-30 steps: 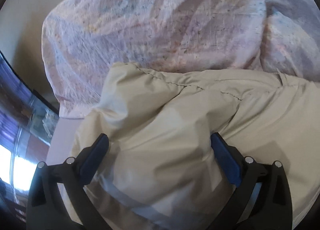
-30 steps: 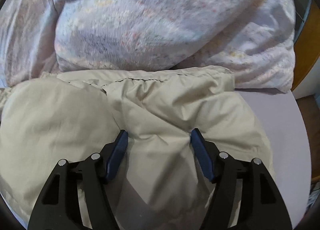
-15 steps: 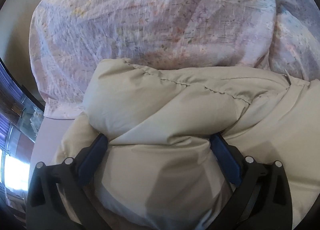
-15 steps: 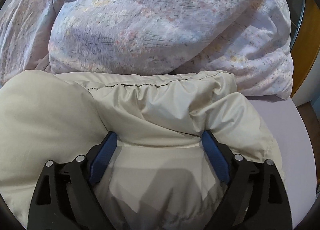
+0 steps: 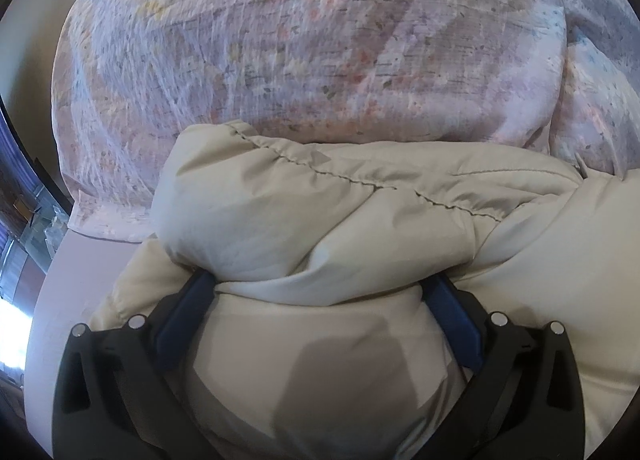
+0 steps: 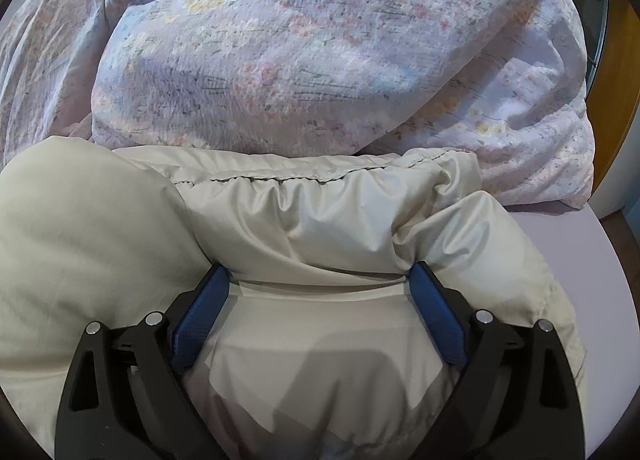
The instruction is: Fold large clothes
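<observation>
Left wrist view: the left gripper (image 5: 320, 292) stands wide, its blue pads astride a puffy fold of the beige jacket (image 5: 360, 212), which lies on the bed with the floral duvet (image 5: 320, 40) at 12 o'clock. Right wrist view: the right gripper (image 6: 320, 284), jaws just opened wide, straddles the jacket (image 6: 320, 220); lilac sheet (image 6: 580, 260) at 3 o'clock.

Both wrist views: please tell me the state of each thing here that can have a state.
Beige padded jacket: folded over, puffy, lying on the bed sheet.
Floral duvet: bunched up behind the jacket.
Left gripper: jaws wide, jacket bulging between them.
Right gripper: jaws have just been opening, now wide; jacket between them, not pinched.
</observation>
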`<state>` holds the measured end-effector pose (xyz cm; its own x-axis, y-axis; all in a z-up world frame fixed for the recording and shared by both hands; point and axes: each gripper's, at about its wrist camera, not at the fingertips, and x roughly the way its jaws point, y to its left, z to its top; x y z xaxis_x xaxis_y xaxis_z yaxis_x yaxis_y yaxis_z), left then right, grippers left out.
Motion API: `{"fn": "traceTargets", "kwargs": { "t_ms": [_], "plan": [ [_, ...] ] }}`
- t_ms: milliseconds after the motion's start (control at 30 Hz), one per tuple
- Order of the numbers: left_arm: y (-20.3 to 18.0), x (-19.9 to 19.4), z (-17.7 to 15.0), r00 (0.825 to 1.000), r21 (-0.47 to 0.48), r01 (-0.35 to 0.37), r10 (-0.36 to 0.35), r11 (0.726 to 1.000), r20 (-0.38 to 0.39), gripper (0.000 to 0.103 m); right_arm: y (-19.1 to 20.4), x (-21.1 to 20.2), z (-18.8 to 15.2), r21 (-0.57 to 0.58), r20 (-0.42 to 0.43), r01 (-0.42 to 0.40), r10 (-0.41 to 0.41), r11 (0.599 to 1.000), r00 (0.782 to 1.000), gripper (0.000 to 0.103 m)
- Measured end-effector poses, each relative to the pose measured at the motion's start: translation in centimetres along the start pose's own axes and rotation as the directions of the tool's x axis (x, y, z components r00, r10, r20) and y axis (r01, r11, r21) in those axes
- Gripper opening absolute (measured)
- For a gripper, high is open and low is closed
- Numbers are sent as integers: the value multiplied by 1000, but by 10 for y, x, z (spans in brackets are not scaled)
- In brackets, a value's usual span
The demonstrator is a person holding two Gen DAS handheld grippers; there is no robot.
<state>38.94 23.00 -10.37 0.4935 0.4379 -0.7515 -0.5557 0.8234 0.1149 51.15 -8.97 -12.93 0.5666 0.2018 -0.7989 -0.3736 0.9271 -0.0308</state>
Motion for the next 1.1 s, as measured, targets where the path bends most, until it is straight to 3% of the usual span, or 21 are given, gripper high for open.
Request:
{"fn": "traceTargets", "kwargs": {
  "t_ms": [367,633,867,1100],
  "plan": [
    [-7,5,-11,999,6,-32,32,999,-1,101,3,3,-1,-17,-30,17,-18,1000,999,94],
    [-12,-36,-11,990,82,-88,97,993,-106,101,-12,-20,7,31,-189,1,5,1000,982,95],
    [25,-105,-33,986,80,-26,39,996,-164,101,-54,-87,-10,228,-296,-28,97,973,950,94],
    [57,-133,-72,971,41,8,2,999,-240,101,-105,-101,-62,515,-373,-12,236,857,897,94]
  ]
}}
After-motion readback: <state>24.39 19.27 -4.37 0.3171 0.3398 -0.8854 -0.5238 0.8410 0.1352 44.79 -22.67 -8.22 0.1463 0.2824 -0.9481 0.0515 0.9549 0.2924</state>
